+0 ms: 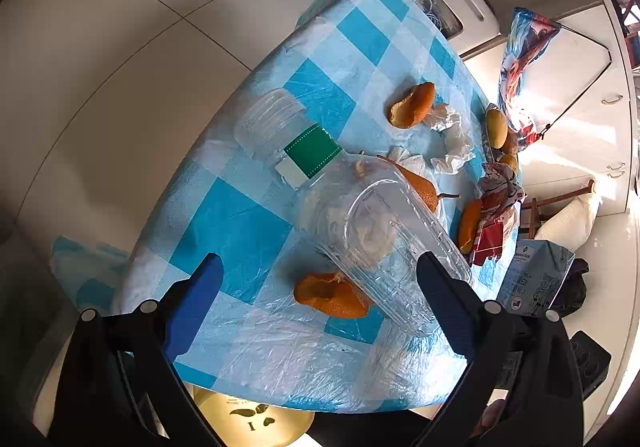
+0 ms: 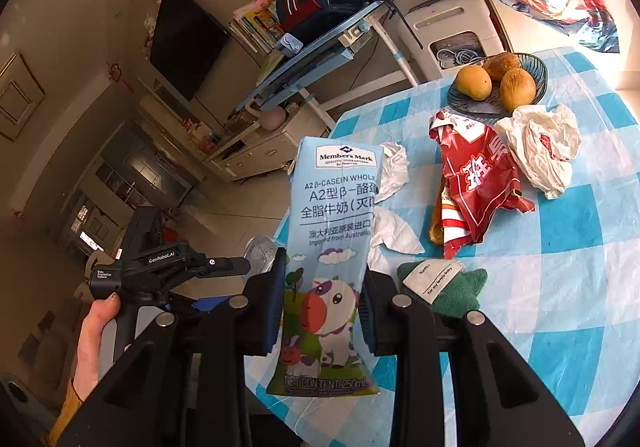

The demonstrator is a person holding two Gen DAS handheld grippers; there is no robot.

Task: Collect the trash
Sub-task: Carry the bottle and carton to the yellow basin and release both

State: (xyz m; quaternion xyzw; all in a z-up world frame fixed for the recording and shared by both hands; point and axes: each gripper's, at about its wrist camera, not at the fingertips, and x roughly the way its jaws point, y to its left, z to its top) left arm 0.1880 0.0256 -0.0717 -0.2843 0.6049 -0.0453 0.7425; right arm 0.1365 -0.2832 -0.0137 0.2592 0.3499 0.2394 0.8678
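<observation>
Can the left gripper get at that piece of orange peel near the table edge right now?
Probably yes: the left gripper is open above the orange peel, though the clear plastic container overlaps its right end.

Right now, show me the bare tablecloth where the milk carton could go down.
Free: the checked tablecloth left of the clear clamshell box, below the plastic bottle. Crowded: from the peels and tissues to the red wrapper and fruit bowl.

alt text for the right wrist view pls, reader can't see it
The right hand-held gripper is shut on a blue milk carton held upright at the edge of a blue-checked table. On the table lie a crumpled red wrapper, a white plastic bag and a bowl of fruit.
</observation>
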